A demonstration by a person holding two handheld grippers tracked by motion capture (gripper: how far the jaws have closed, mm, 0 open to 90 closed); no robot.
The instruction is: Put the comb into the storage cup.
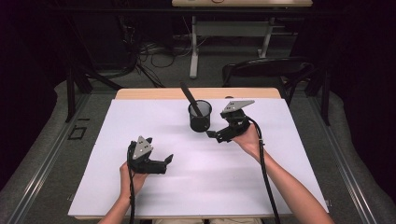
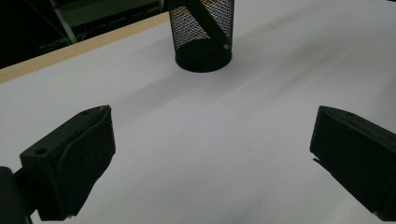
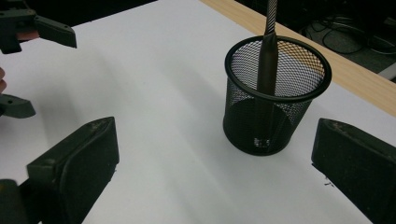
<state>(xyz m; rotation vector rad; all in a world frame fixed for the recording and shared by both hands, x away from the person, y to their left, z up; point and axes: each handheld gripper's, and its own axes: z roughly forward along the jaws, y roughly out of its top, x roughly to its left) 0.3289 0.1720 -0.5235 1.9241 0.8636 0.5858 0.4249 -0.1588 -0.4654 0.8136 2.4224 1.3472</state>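
A black mesh cup (image 1: 200, 116) stands upright on the white table sheet (image 1: 140, 126), toward the back middle. A long black tool (image 1: 190, 98) leans inside it, its top sticking out to the back left. My right gripper (image 1: 215, 135) is just right of the cup, open, with nothing between its jaws; in the right gripper view the cup (image 3: 275, 116) and tool (image 3: 267, 56) sit ahead of the wide jaws (image 3: 215, 123). My left gripper (image 1: 167, 162) rests lower left, open and empty, pointing toward the cup (image 2: 203, 42) far ahead of its jaws (image 2: 212, 121).
The sheet's wooden back edge (image 1: 196, 93) runs behind the cup. Past the table stand a dark chair (image 1: 266, 70) and a desk leg (image 1: 193, 51) among floor cables. Bare white surface lies between the two grippers.
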